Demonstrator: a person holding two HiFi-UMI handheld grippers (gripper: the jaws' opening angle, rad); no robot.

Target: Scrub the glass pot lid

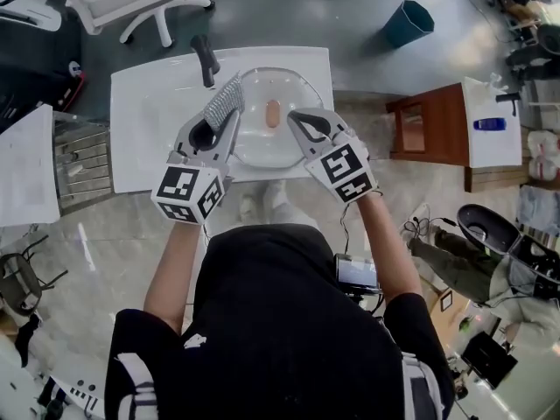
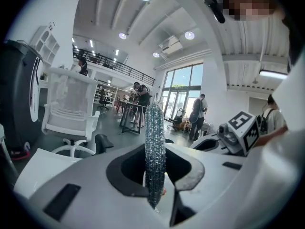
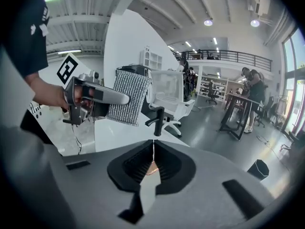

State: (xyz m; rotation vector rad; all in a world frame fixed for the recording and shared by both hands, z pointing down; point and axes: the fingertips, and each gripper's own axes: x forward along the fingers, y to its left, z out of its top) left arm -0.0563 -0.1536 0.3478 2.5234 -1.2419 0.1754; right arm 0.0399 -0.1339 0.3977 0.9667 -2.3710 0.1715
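Seemingly no scrubbing yet: my left fingers [image 2: 86, 185] clamp the scourer [image 2: 155, 147], my right fingers [image 3: 205, 185] are closed and empty, both over the lid [image 1: 262, 90] in the sink [image 1: 149, 103].

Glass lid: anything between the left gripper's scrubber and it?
Nothing visible. The scrubber in the left gripper hangs by the glass lid's left edge, with nothing between them; the faucet stands off behind.

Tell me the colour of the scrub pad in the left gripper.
Silvery grey scrub pad, best in the right gripper view.
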